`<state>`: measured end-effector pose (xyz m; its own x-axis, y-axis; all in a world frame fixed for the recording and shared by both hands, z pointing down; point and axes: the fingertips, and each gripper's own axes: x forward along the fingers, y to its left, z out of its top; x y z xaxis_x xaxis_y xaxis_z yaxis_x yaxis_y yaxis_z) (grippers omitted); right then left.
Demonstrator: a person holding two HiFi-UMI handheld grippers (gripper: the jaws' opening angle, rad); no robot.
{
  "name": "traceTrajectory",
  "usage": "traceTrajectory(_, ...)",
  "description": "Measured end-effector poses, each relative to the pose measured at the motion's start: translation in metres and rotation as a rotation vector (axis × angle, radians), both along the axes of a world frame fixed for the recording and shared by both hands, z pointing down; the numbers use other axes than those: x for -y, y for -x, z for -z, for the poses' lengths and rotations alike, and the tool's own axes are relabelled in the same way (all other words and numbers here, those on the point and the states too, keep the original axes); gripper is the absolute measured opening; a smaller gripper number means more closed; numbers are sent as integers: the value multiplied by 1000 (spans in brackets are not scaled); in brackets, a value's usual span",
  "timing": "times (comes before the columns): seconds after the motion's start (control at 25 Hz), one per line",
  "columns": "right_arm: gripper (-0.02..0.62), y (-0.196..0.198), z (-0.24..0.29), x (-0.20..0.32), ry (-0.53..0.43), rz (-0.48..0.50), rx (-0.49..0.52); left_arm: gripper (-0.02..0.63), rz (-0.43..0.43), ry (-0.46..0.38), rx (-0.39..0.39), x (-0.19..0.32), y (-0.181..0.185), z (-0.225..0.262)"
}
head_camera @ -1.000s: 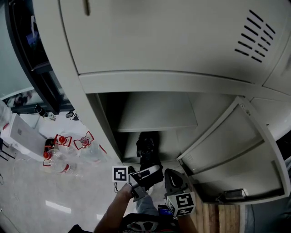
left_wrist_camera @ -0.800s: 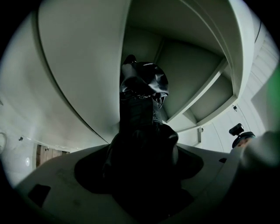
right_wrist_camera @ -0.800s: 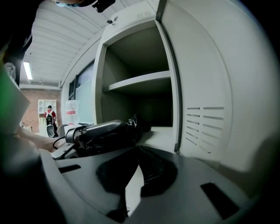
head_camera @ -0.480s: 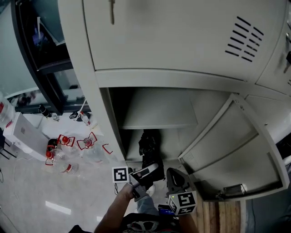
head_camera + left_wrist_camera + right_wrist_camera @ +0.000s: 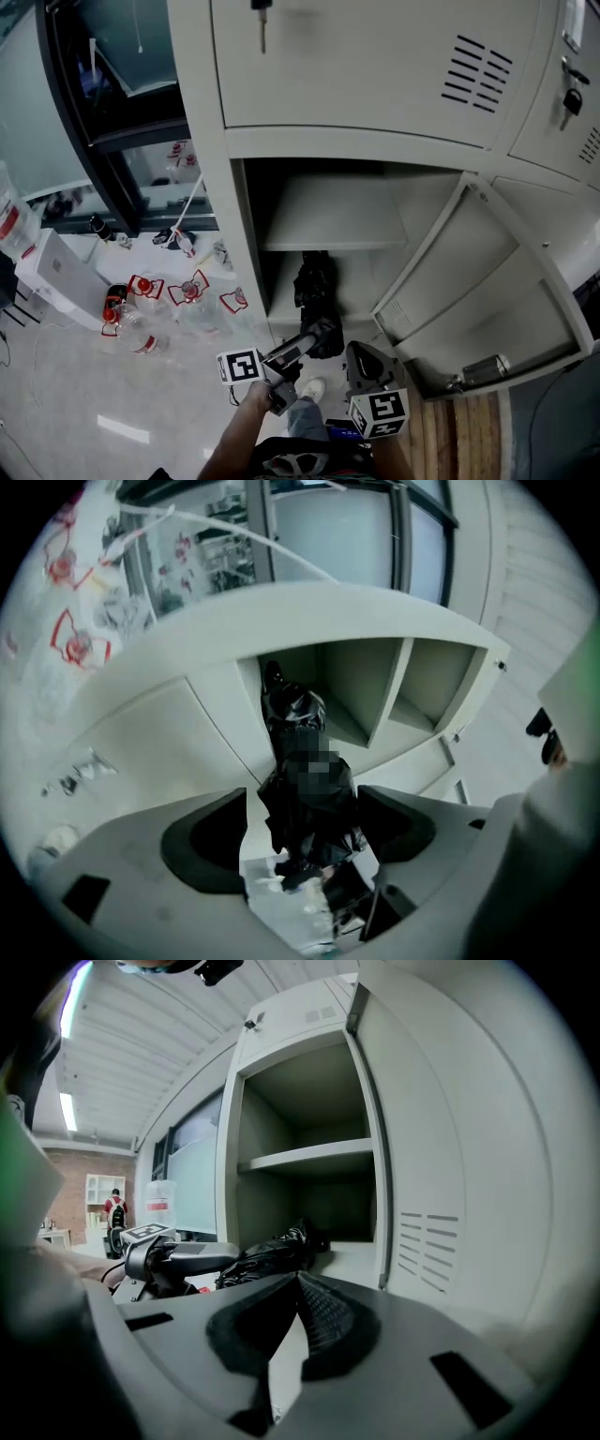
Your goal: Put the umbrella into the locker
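Note:
A folded black umbrella (image 5: 316, 298) lies half inside the lower compartment of the open grey locker (image 5: 309, 244), its far end on the compartment floor. My left gripper (image 5: 309, 345) is shut on the umbrella's near end; in the left gripper view the umbrella (image 5: 305, 789) fills the gap between the jaws. My right gripper (image 5: 361, 367) hangs just right of it in front of the locker, shut and holding nothing. From the right gripper view the umbrella (image 5: 272, 1249) and the left gripper (image 5: 173, 1255) show at the left, before the open compartment.
The locker door (image 5: 487, 300) stands swung open to the right. A shelf (image 5: 333, 225) divides the compartment above the umbrella. Plastic bottles (image 5: 141, 309) and a white box (image 5: 56, 281) lie on the floor at the left. Closed lockers (image 5: 375, 66) stand above.
The head view has tilted up, showing more of the upper lockers. The left gripper has pushed the umbrella slightly deeper into the lower compartment. The right gripper has barely moved.

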<state>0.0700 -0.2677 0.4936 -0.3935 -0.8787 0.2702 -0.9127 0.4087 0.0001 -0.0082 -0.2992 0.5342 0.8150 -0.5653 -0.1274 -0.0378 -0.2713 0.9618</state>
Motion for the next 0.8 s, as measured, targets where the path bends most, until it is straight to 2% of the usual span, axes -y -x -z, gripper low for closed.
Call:
traceTrajectory(0.08, 0, 2, 2, -5, -6, 0, -3, 347, 57, -49, 159, -2, 16, -7)
traceTrajectory(0.2, 0, 6, 6, -12, -19, 3, -9, 343, 129, -122, 293, -7, 32, -2)
traceTrajectory(0.4, 0, 9, 8, -23, -34, 3, -13, 180, 264, -254, 498, -10, 58, 18)
traceTrajectory(0.56, 0, 9, 10, -28, -42, -5, -12, 52, 335, -357, 668, -15, 68, 29)
traceTrajectory(0.68, 0, 10, 10, -31, -45, -9, -15, 31, 370, -392, 769, -17, 73, 31)
traceTrajectory(0.8, 0, 10, 11, -33, -49, -13, -21, 25, 368, -400, 793, -18, 73, 32)
